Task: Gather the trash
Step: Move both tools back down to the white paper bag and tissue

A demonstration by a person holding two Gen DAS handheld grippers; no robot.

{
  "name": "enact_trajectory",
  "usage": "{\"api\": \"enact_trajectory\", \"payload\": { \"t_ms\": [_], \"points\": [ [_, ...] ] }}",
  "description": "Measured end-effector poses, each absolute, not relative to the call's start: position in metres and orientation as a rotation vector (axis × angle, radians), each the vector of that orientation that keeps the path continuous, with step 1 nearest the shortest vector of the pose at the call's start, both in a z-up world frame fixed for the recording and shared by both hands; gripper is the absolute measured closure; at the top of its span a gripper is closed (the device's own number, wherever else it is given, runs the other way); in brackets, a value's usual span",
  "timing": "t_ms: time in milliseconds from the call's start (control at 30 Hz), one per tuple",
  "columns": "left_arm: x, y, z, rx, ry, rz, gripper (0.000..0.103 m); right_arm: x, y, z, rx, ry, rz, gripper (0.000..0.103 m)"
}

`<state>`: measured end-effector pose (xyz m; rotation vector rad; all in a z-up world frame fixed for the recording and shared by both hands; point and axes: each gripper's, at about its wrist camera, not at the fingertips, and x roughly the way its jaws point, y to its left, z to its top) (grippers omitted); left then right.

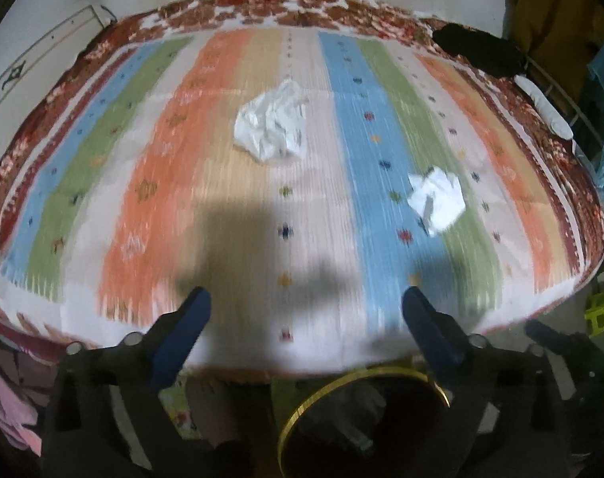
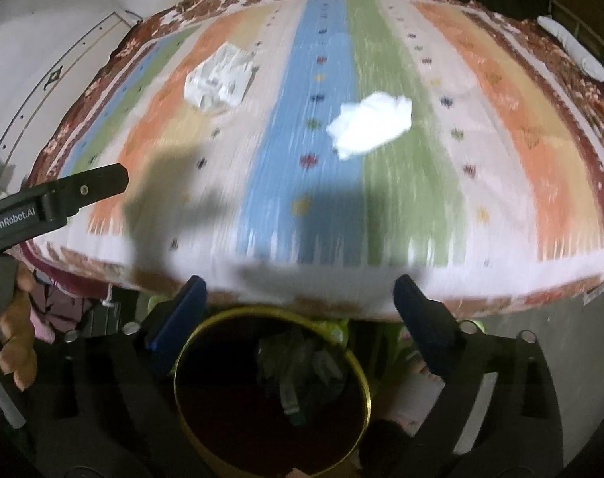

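Looking through the left wrist view, the left tool [image 1: 306, 310] is wide open and holds nothing. Two white paper balls lie on the striped bed [image 1: 150, 183]. The big ball [image 1: 271, 121] sits at about 12 o'clock from the tool, well ahead of it. The small ball [image 1: 437, 197] sits at about 2 o'clock, closer in. They lie well apart from each other. Both look crumpled, light and soft, so I think they will squash easily and will not break. A gentle pinch across the middle of a ball should do. Pinching only a loose flap may let it slip out. At 6 o'clock, below the bed edge, is the bin [image 1: 326, 394] with a gold rim.

Turning to the right wrist view, the right tool [image 2: 300, 302] is also wide open and empty. The small ball [image 2: 369, 125] lies at about 1 o'clock, and the big ball [image 2: 218, 79] at 11 o'clock, farther off. The left tool [image 2: 55, 199] pokes in at 9 o'clock. The bin [image 2: 182, 354] sits right under the right tool at 6 o'clock. Its inside is dark, with some crumpled trash [image 2: 298, 362] already in it; I cannot tell what kind.
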<state>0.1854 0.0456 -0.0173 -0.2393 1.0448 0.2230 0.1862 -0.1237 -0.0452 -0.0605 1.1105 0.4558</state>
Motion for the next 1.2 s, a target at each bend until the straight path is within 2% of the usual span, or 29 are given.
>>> {"api": "enact_trajectory", "payload": {
  "t_ms": [167,767,1200],
  "points": [
    [0.217,0.06,-0.015,-0.181,1.016,0.262,0.006,0.221,-0.132,-0.046,-0.004,1.116,0.411,0.009],
    [0.289,0.133,-0.052,-0.396,0.997,0.263,0.006,0.316,-0.133,-0.067,0.133,1.166,0.355,0.009],
    [0.341,0.154,-0.079,-0.337,1.024,0.291,0.006,0.362,-0.12,-0.098,0.112,1.22,0.325,0.01]
  ]
}}
